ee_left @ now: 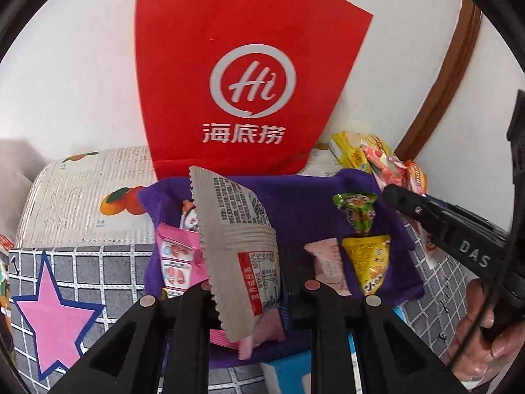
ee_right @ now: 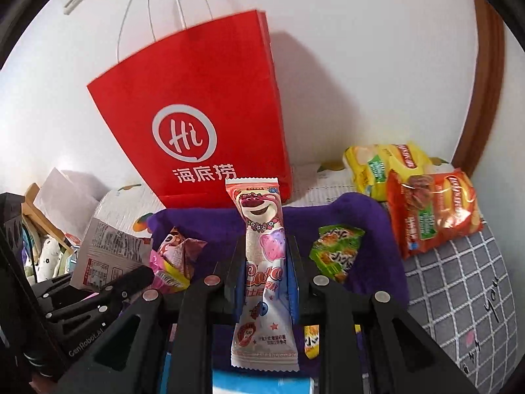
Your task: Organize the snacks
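My left gripper (ee_left: 259,290) is shut on a grey-white snack packet (ee_left: 239,239) with printed text, held upright over the purple cloth basket (ee_left: 295,207). My right gripper (ee_right: 264,282) is shut on a pink bear-print Lotso snack stick (ee_right: 262,246), held upright over the same basket (ee_right: 370,226). In the basket lie pink packets (ee_left: 177,259), a green candy (ee_left: 356,213), a yellow packet (ee_left: 370,262) and a pale pink packet (ee_left: 328,266). The right gripper's body shows at the right of the left wrist view (ee_left: 443,226); the left one shows at the left of the right wrist view (ee_right: 98,298).
A red paper bag (ee_right: 203,108) stands against the wall behind the basket. Yellow and orange chip bags (ee_right: 430,207) lie at the back right. The surface has a grey grid cloth (ee_right: 459,295) with a pink star (ee_left: 55,315). A brown frame (ee_right: 485,92) runs up the right.
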Demonstrator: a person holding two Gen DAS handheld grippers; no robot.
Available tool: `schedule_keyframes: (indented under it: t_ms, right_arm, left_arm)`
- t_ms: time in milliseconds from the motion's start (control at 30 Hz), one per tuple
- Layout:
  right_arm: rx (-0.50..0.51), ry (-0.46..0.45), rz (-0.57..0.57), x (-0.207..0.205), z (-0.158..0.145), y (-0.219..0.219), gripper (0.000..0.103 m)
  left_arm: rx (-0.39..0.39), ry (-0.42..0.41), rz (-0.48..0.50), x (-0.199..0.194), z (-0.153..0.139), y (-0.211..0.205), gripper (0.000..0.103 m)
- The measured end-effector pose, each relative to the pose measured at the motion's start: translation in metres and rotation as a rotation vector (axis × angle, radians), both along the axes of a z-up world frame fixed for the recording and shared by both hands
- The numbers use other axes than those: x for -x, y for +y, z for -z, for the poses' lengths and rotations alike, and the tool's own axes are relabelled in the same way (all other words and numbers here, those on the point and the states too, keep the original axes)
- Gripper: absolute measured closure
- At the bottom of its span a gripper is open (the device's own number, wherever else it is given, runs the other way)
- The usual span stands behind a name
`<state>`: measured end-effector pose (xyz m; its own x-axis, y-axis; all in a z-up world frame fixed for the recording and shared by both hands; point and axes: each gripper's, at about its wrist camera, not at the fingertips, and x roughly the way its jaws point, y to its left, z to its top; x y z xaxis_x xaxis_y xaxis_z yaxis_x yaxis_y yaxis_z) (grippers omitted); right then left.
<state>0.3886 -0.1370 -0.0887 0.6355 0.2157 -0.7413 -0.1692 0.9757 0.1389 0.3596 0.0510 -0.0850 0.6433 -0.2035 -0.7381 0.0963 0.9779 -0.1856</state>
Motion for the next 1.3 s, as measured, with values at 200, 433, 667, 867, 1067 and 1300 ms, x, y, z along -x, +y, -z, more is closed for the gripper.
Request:
schedule_keyframes:
  t_ms: [200,433,667,867,1067,1300]
  right_arm:
    - [0.026,0.087,-0.028,-0.016,0.026,0.0,0.082]
    - [-0.01,0.193,-0.061,-0.027,0.05,-0.003,0.081]
    - [0.021,0.26,-0.08,-0.03,0.069,0.004,0.081]
    - [0.051,0.318,-0.081,-0.035,0.081,0.007,0.081]
    - [0.053,0.338,-0.066,-0.038,0.088,0.005,0.081]
    - [0.081,0.347,-0.069,-0.041,0.092,0.007,0.077]
  left_arm:
    - [0.016,0.021,-0.027,-0.004,0.005,0.011,0.085]
    - [0.022,0.013,-0.038,-0.003,0.002,0.016,0.085]
    - [0.025,0.005,-0.056,0.0,-0.002,0.022,0.085]
    - [0.019,0.011,-0.045,-0.001,-0.001,0.018,0.085]
    - [0.012,0.02,-0.039,-0.002,0.002,0.014,0.085]
    - [0.012,0.032,-0.034,-0.004,0.006,0.013,0.085]
